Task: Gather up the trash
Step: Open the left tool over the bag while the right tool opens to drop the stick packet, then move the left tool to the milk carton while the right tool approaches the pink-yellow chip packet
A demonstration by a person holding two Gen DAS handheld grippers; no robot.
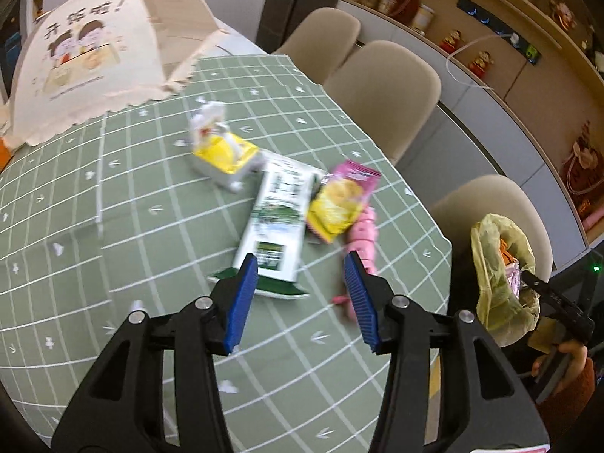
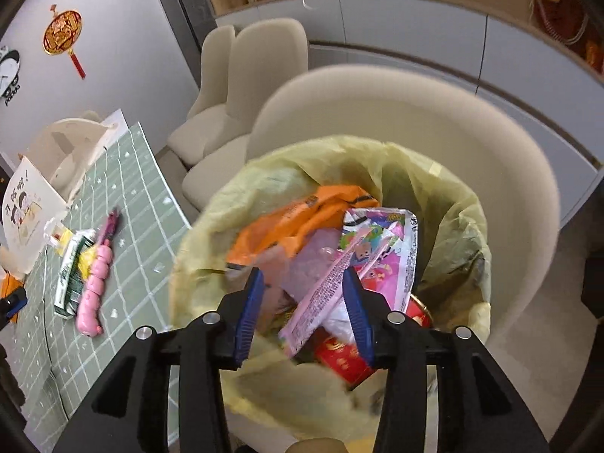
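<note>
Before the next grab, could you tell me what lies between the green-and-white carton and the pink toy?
A yellow-and-pink snack packet, shown in the left wrist view.

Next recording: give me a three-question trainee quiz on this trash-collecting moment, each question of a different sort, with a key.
1. True or false: the left gripper already grips the green-and-white carton lying on the green checked tablecloth.
2. Multiple choice: the pink cartoon-printed wrapper between the right gripper pads hangs over A) the beige chair seat, B) the yellow plastic bin bag, C) the tablecloth.
3. Fill in: the pink segmented sausage-shaped packet lies partly under the ____-and-yellow snack pouch.

Key: 1 false, its jaws stand open above the carton. 2 B. 3 pink.
</note>
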